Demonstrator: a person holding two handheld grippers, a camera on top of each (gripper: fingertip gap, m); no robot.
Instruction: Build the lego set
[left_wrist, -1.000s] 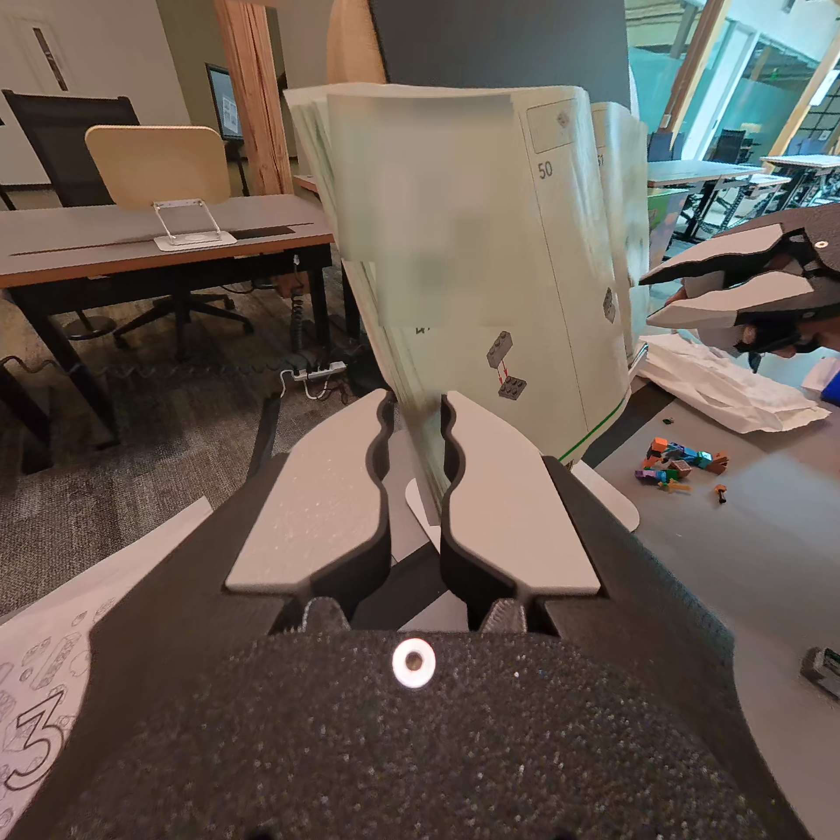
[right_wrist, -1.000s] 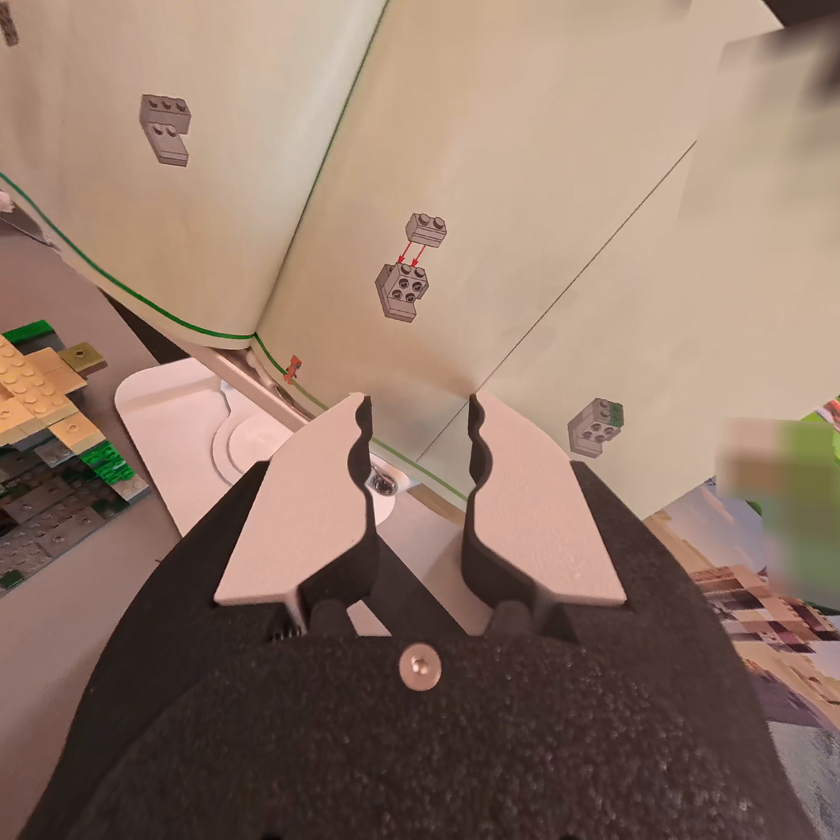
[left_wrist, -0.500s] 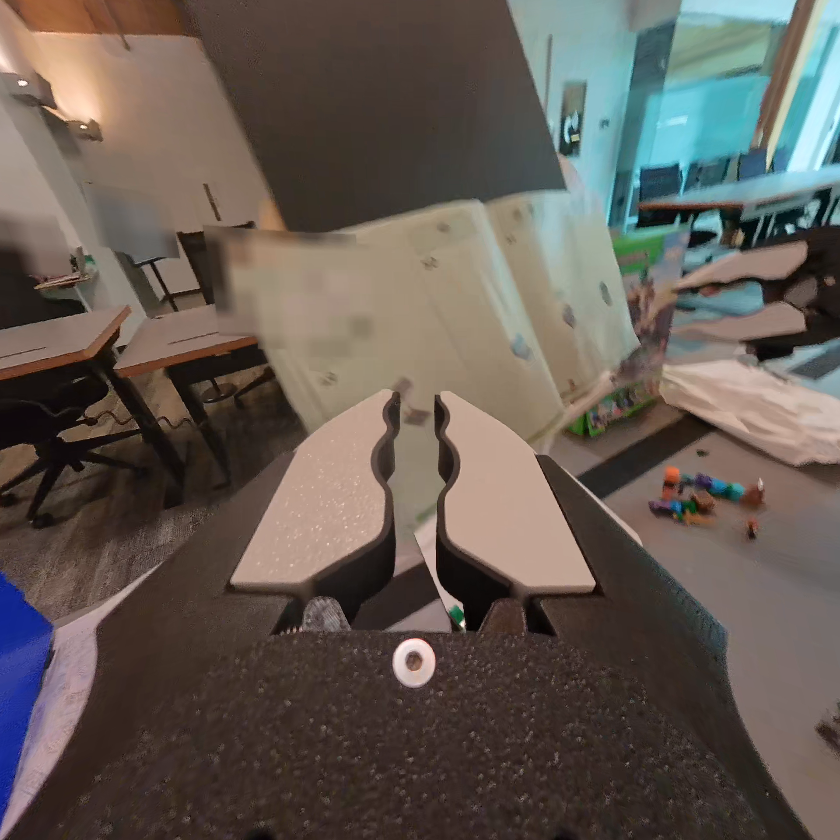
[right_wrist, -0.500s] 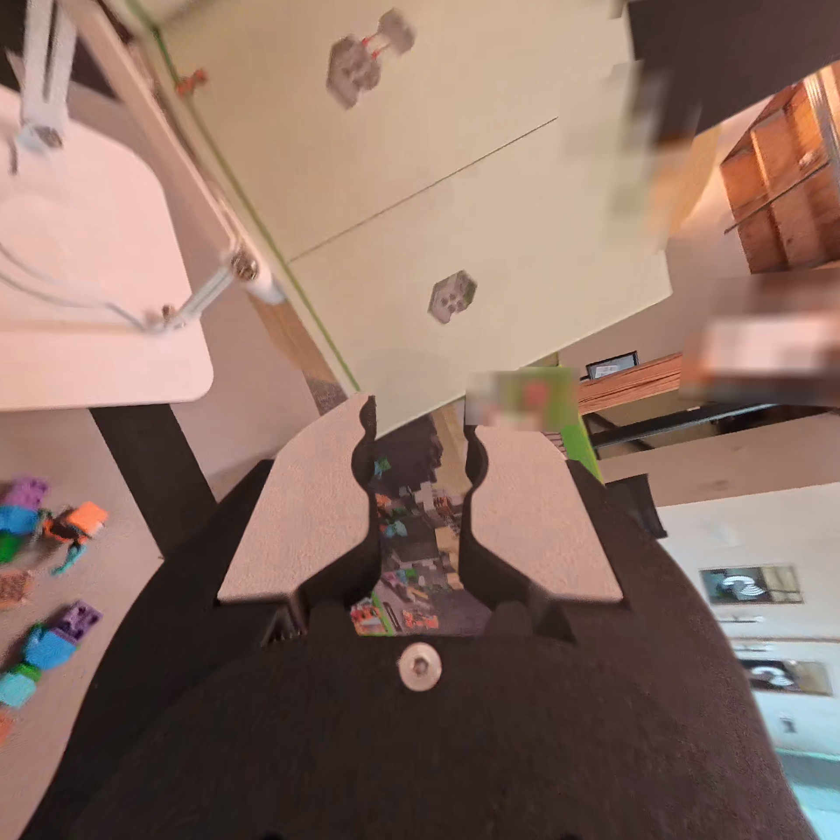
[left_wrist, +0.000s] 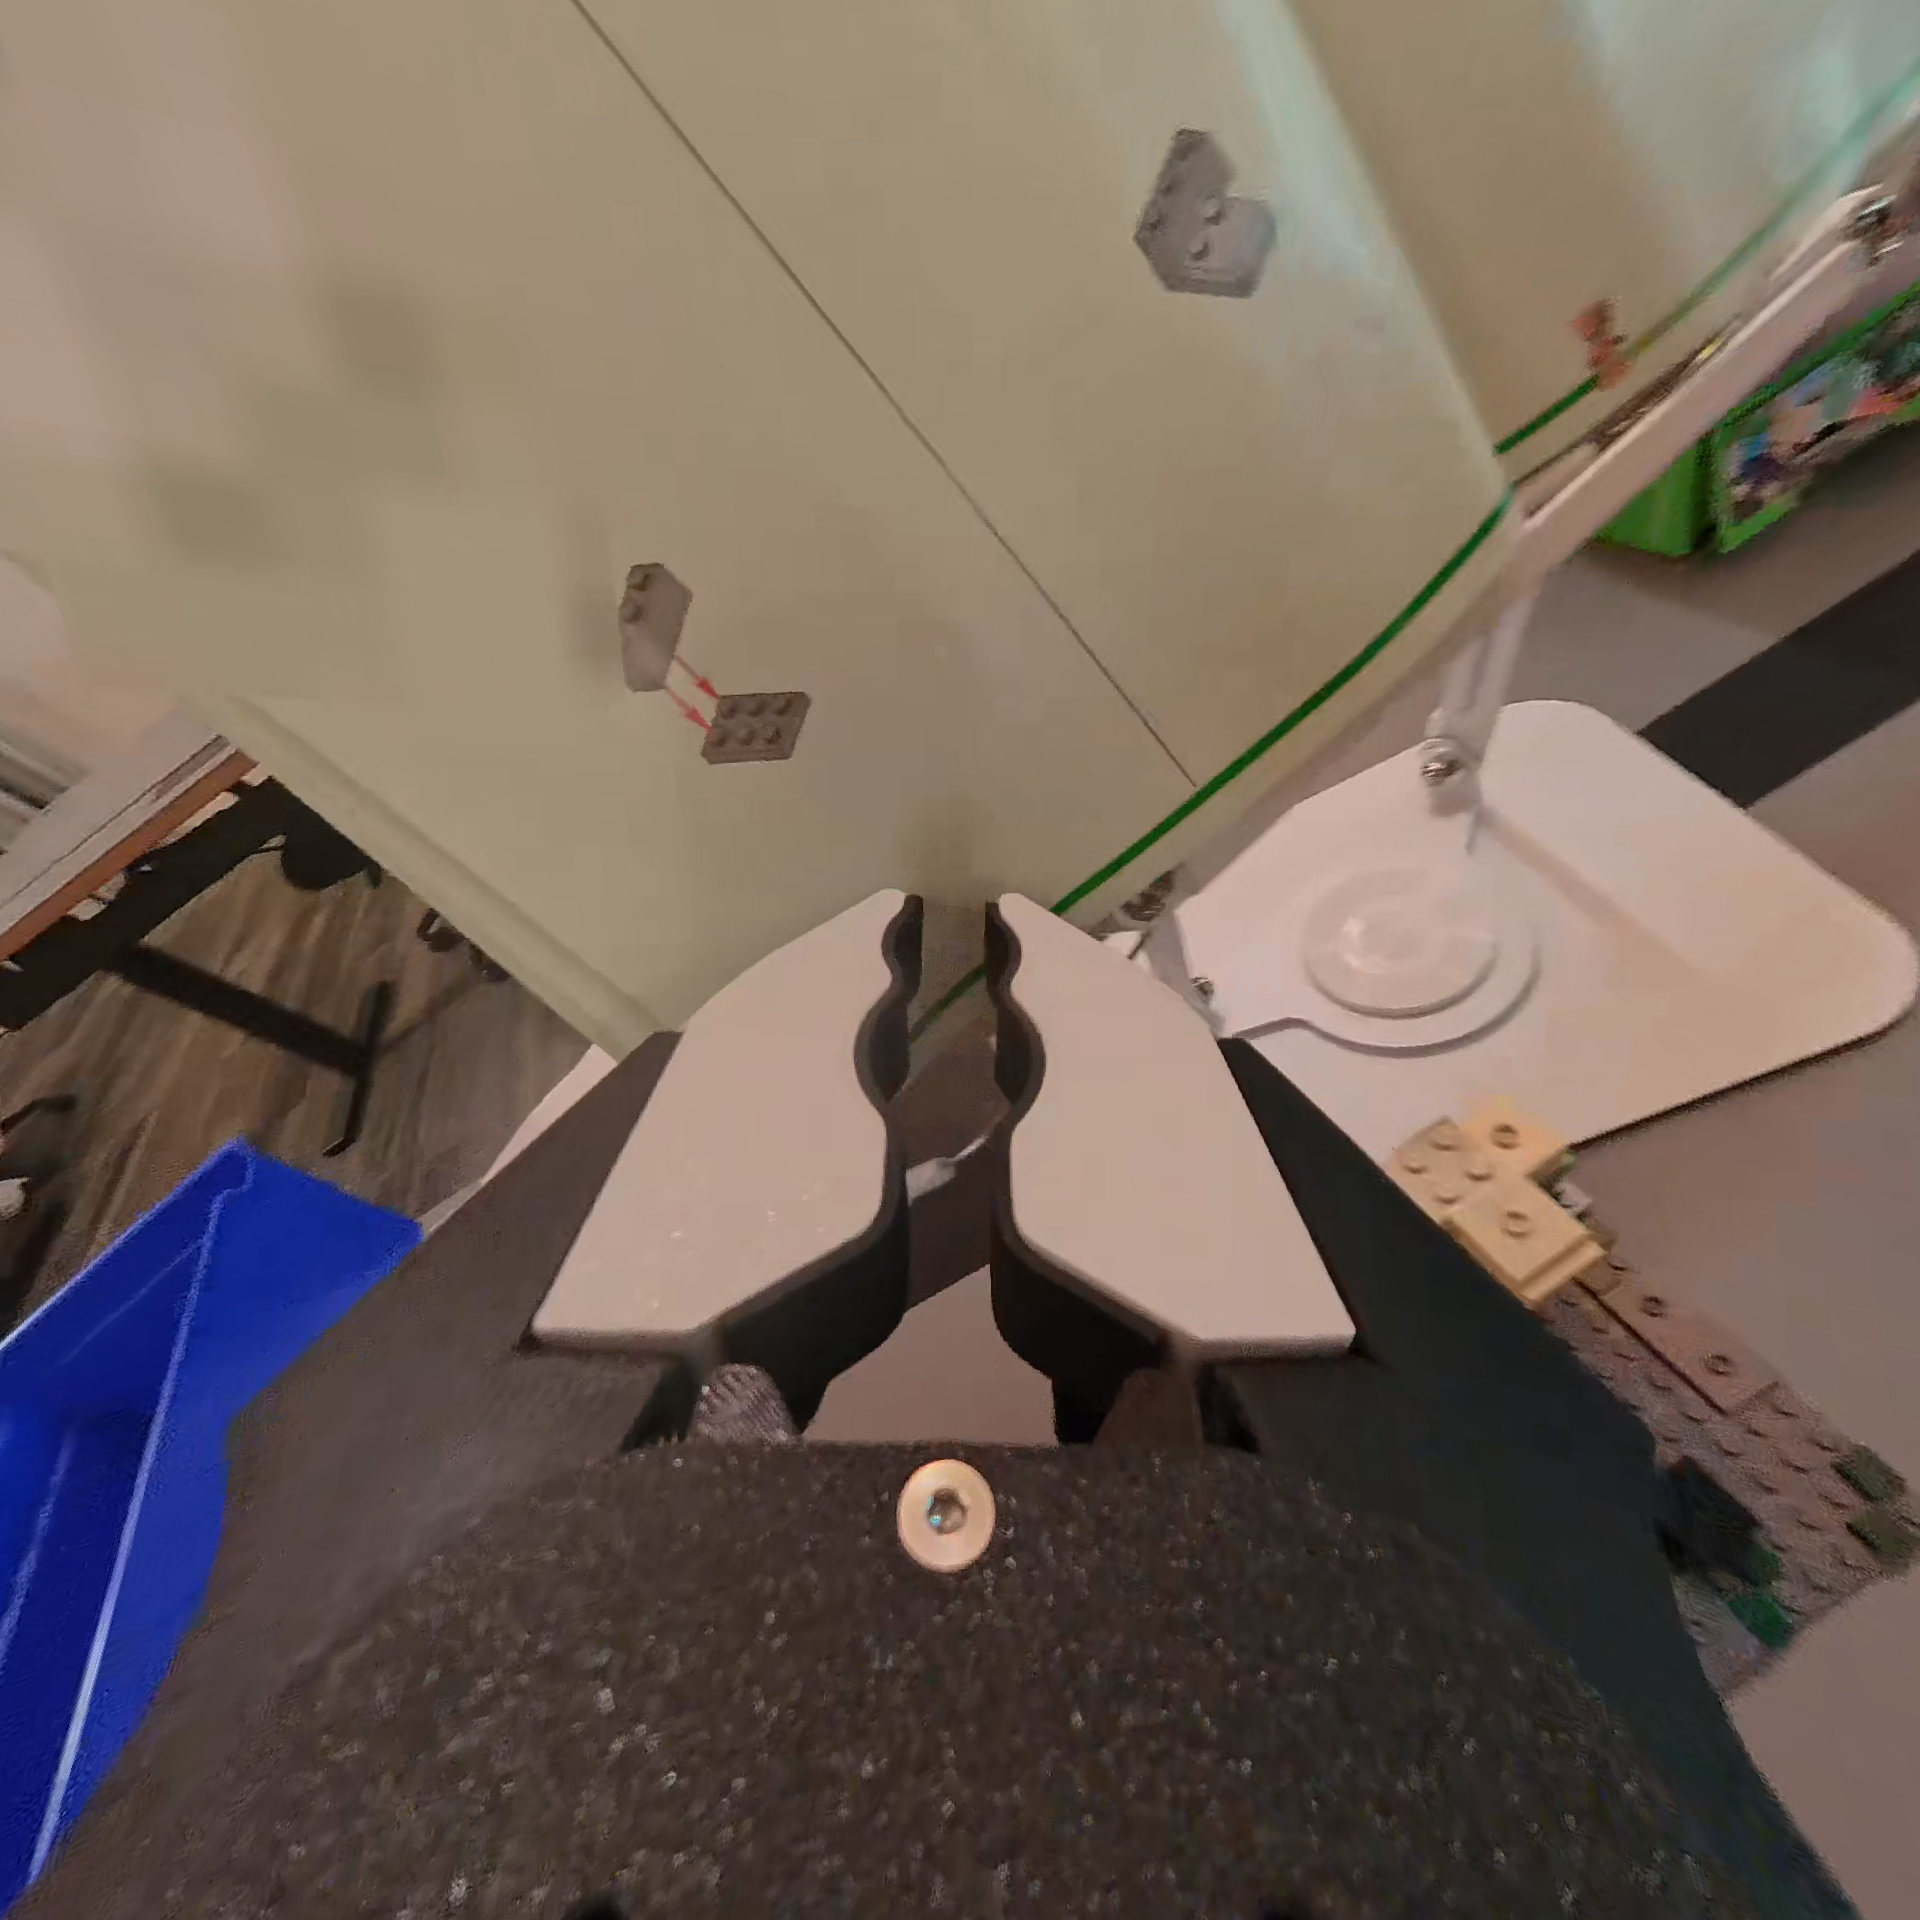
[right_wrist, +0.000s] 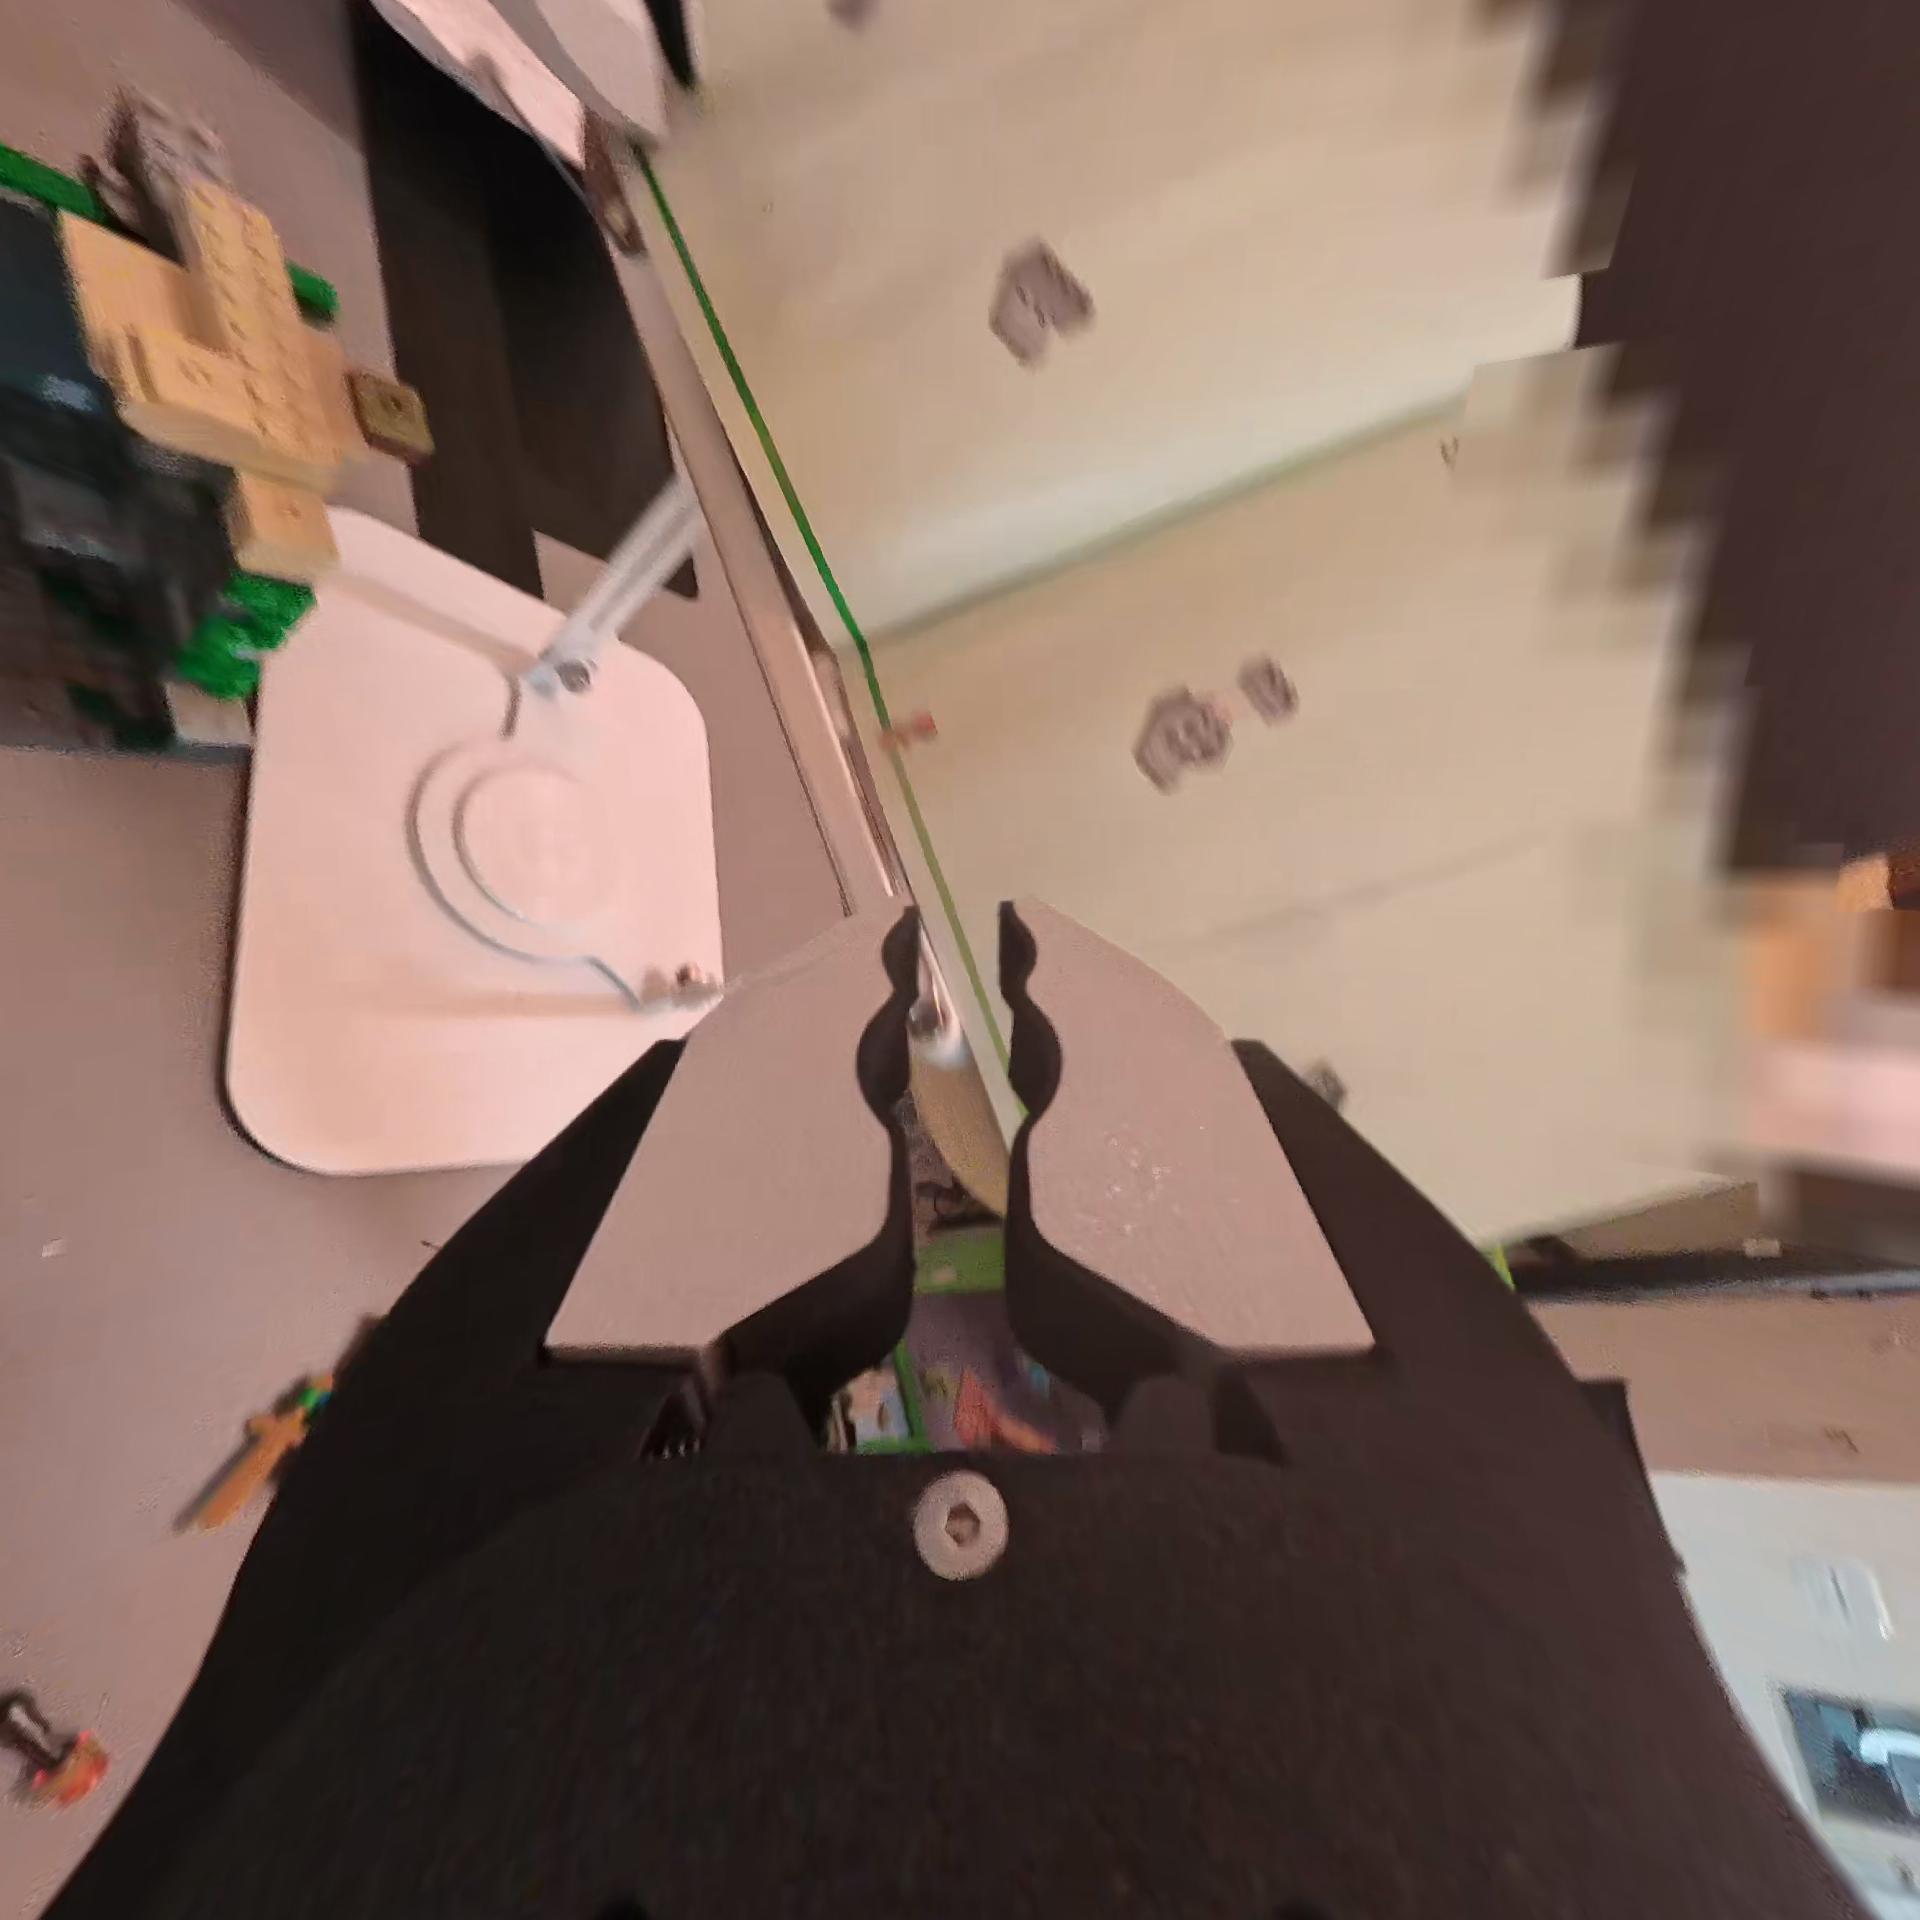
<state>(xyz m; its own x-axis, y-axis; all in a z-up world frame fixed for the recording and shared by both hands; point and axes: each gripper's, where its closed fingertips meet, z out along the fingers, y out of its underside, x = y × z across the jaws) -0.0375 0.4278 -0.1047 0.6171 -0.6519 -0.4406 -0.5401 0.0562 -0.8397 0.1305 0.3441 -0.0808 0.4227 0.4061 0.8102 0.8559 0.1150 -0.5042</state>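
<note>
The lego build (left_wrist: 1496, 1210) sits on the grey tabletop (left_wrist: 1766, 1174) to the right of my left tool (left_wrist: 951, 920), just in front of the white stand base (left_wrist: 1621, 935). From this side I see tan plates on top, touching the base's edge, with dark grey and green plates spreading out toward me. In the right wrist view the same build (right_wrist: 197, 343) is up in the top left corner, tan cross-shaped plates over black and green bits, right next to the stand base (right_wrist: 343, 935).

The instruction booklet (left_wrist: 831, 364) is propped open on the stand and fills most of both views. Its pages show grey brick diagrams with small red arrows, and a thin green line runs along the bottom edge.

My left tool has its 2 fingers only a narrow gap apart, nothing pinched between them, tips right up at the booklet's lower edge. My right tool (right_wrist: 956, 914) looks the same: narrow gap, nothing held, pointing at the stand's metal ledge (right_wrist: 790, 675) under the booklet (right_wrist: 1195, 468). That view is pretty blurry.

Other stuff: a blue bin (left_wrist: 114, 1403) at my lower left, the green set box (left_wrist: 1808, 426) behind the stand, and a few loose small pieces (right_wrist: 260, 1449) on the tabletop (right_wrist: 135, 1195) in the right view.
</note>
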